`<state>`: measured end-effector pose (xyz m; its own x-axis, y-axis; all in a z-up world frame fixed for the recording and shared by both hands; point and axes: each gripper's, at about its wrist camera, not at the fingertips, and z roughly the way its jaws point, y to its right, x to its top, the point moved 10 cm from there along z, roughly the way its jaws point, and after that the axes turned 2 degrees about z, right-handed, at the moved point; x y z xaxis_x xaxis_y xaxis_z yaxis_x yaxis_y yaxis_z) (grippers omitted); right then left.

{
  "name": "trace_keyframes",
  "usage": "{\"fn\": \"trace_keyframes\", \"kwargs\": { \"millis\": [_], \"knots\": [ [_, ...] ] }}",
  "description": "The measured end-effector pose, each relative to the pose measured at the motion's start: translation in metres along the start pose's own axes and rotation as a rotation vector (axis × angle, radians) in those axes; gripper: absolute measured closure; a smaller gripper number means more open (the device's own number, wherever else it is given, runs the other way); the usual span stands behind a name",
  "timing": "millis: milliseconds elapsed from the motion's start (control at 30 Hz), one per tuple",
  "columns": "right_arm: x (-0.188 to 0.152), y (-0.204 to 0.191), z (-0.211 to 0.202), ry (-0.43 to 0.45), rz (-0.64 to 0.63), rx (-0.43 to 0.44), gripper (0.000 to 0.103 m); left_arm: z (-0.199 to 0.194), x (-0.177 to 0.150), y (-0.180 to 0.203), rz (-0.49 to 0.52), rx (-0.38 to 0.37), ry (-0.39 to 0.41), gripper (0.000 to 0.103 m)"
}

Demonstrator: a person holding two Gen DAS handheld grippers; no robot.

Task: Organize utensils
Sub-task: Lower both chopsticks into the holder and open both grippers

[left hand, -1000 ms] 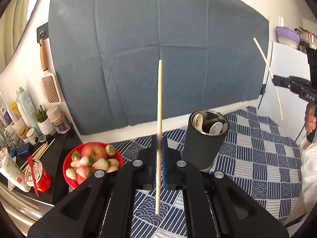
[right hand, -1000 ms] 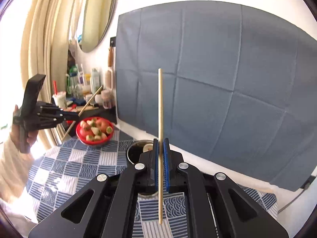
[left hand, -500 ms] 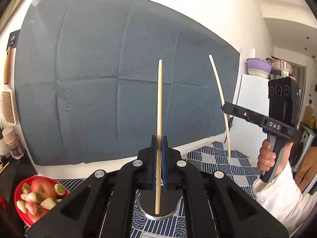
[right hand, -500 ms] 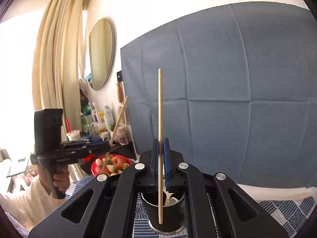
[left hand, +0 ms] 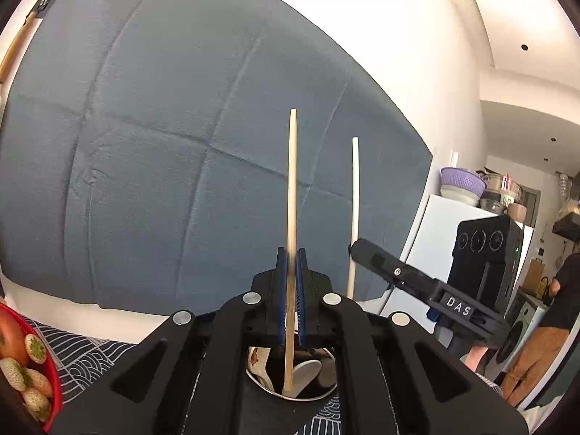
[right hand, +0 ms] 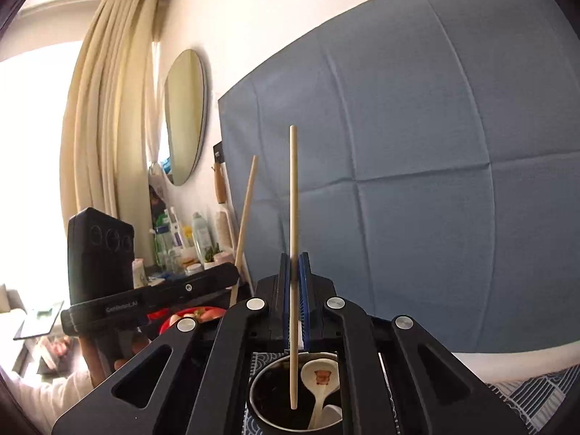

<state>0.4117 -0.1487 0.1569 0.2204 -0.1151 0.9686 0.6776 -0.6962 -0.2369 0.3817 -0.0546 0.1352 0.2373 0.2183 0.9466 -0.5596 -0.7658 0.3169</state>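
My left gripper (left hand: pixel 291 257) is shut on a wooden chopstick (left hand: pixel 292 188) that stands upright, its lower tip over the mouth of the black utensil cup (left hand: pixel 290 391). My right gripper (right hand: pixel 294 261) is shut on a second chopstick (right hand: pixel 293 195), also upright, with its lower end just inside the cup (right hand: pixel 268 395). White ceramic spoons (right hand: pixel 320 377) lie in the cup. In the left wrist view the right gripper (left hand: pixel 357 248) holds its chopstick (left hand: pixel 354 195) just right of mine. Seen from the right wrist, the left gripper (right hand: pixel 232 277) holds a slightly tilted chopstick (right hand: pixel 246 210).
A red bowl of strawberries and a tomato (left hand: pixel 25 366) sits at the left on the blue patterned tablecloth (left hand: pixel 87 355). A blue cloth (right hand: pixel 417 181) hangs on the wall behind. Bottles and jars (right hand: pixel 188 243) crowd a shelf by the mirror. A person (left hand: pixel 543 330) stands far right.
Both grippers have come together and lowered over the cup, each still holding its chopstick. The cup has slid from beside the left fingers to directly under both chopstick tips.
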Motion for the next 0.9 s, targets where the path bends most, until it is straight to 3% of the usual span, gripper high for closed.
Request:
{"fn": "trace_keyframes", "kwargs": {
  "millis": [333,533,900],
  "knots": [
    [-0.028,0.016,0.015,-0.066,0.003,-0.042,0.098,0.028,-0.036,-0.005,0.008,0.010,-0.047,0.098],
    [-0.041,0.022,0.013,-0.123,0.002,-0.069,0.098,0.021,-0.045,-0.004,0.036,0.029,-0.080,0.098],
    [-0.055,0.018,-0.002,-0.180,-0.015,-0.102,0.098,0.007,-0.066,0.000,0.127,0.139,-0.212,0.098]
  ]
}}
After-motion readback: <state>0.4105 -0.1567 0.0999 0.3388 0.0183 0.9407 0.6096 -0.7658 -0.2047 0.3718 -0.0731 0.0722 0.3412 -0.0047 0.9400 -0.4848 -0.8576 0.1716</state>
